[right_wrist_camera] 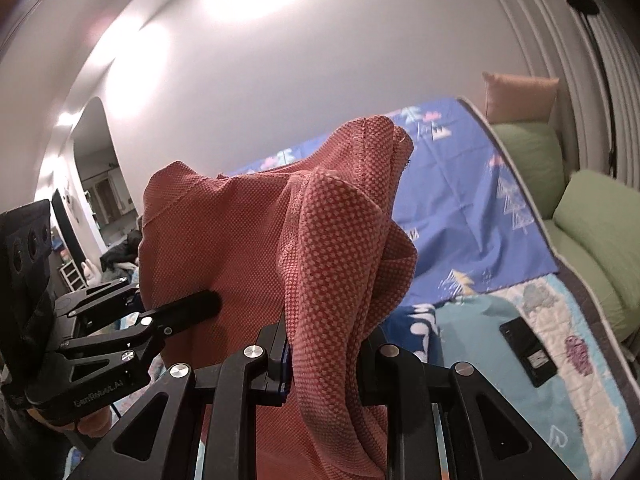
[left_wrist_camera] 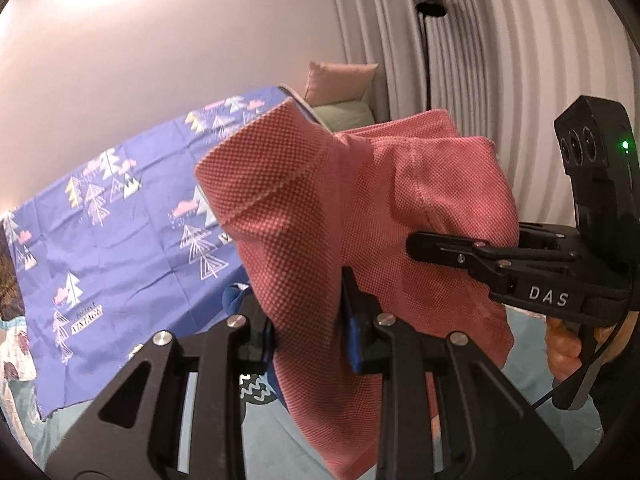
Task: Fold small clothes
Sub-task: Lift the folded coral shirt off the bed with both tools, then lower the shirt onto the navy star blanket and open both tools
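A small red garment [left_wrist_camera: 320, 216] with a fine pale dot weave hangs in the air between both grippers, above the bed. My left gripper [left_wrist_camera: 308, 332] is shut on a bunched fold of it; the cloth rises over the blue pads and drapes down below. My right gripper [right_wrist_camera: 326, 344] is shut on another bunched edge of the same red garment [right_wrist_camera: 248, 248]. In the left wrist view the right gripper [left_wrist_camera: 424, 246] reaches in from the right, its tips buried in the cloth. In the right wrist view the left gripper [right_wrist_camera: 200, 304] comes in from the left.
Under the garment lies a blue sheet [left_wrist_camera: 120, 216] printed with trees, on a patterned quilt [right_wrist_camera: 560, 360]. Green pillows [right_wrist_camera: 592, 232] and a tan cushion [right_wrist_camera: 520, 96] sit at the bed's head. A black phone [right_wrist_camera: 528, 354] lies on the quilt. A dark blue garment [right_wrist_camera: 416, 320] lies below.
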